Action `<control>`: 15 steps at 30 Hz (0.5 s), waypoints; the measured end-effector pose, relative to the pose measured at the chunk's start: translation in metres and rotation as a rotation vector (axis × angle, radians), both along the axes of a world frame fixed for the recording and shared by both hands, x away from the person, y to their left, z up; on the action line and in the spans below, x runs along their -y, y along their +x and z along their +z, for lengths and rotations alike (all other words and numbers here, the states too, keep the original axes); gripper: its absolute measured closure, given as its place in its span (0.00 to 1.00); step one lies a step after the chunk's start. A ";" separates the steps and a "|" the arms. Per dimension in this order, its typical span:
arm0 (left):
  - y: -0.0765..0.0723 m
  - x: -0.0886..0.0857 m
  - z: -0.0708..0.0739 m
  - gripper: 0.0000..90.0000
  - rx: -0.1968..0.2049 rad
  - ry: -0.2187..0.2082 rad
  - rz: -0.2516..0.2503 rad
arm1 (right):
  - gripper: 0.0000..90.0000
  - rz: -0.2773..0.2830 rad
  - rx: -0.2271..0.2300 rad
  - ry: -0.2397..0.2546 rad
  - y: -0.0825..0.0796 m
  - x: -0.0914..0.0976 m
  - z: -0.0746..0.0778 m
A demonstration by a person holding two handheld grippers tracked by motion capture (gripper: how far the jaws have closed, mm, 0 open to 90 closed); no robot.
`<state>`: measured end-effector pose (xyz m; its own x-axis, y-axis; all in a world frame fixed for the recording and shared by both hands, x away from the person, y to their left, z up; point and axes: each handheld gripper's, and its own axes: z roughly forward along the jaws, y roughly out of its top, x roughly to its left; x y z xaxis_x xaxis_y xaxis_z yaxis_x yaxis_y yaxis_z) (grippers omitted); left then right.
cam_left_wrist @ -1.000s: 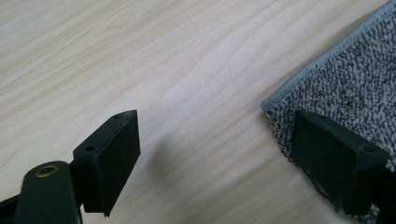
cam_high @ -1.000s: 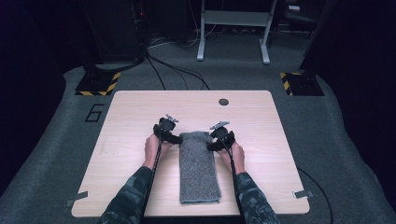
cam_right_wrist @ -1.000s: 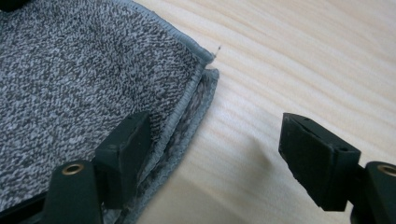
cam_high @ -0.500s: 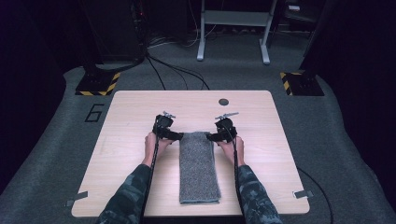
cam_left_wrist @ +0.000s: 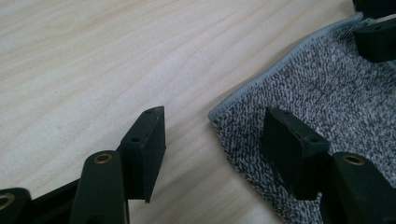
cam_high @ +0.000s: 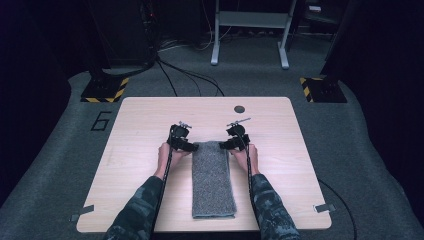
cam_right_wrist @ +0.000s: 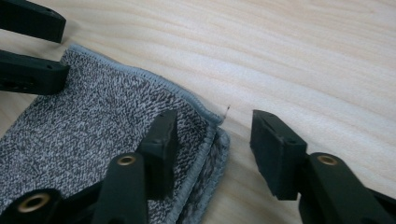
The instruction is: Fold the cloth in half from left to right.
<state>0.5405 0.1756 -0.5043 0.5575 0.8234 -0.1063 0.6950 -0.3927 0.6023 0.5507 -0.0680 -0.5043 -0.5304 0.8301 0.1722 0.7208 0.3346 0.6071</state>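
Observation:
A folded grey towel [cam_high: 214, 177] lies lengthwise on the wooden table [cam_high: 140, 125]. At its far left corner is my left gripper [cam_high: 193, 146]. In the left gripper view the towel's corner [cam_left_wrist: 299, 88] sits between the jaws of the left gripper [cam_left_wrist: 214, 114], one jaw over bare wood, the other over the cloth. My right gripper [cam_high: 224, 145] is at the far right corner. Its own view shows the right gripper [cam_right_wrist: 214, 116] straddling the layered towel corner [cam_right_wrist: 93, 126]. Both pairs of jaws have just been closing, with cloth between them, and the pads do not press on it.
A dark round grommet [cam_high: 239, 109] sits near the table's far edge. Beyond the table are cables, a grey metal stand [cam_high: 250, 30] and two yellow-black striped bases [cam_high: 105, 90] on the carpet. Bare wood lies on both sides of the towel.
My right hand has shifted slightly farther up the table, to the towel's far right corner. The left hand has stayed at the far left corner.

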 end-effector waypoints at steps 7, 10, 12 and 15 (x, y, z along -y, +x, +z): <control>-0.003 0.006 0.000 0.57 0.023 0.035 -0.014 | 0.80 0.010 0.011 -0.008 0.000 -0.003 -0.002; -0.004 0.008 0.000 0.63 0.030 0.036 -0.021 | 0.88 0.026 0.021 -0.014 0.001 -0.003 -0.003; -0.006 0.009 -0.001 0.73 0.053 0.036 -0.023 | 0.93 0.030 0.026 -0.004 -0.001 -0.003 -0.003; -0.007 0.012 -0.002 0.85 0.066 0.030 -0.030 | 0.96 0.041 0.048 0.005 -0.004 -0.002 -0.006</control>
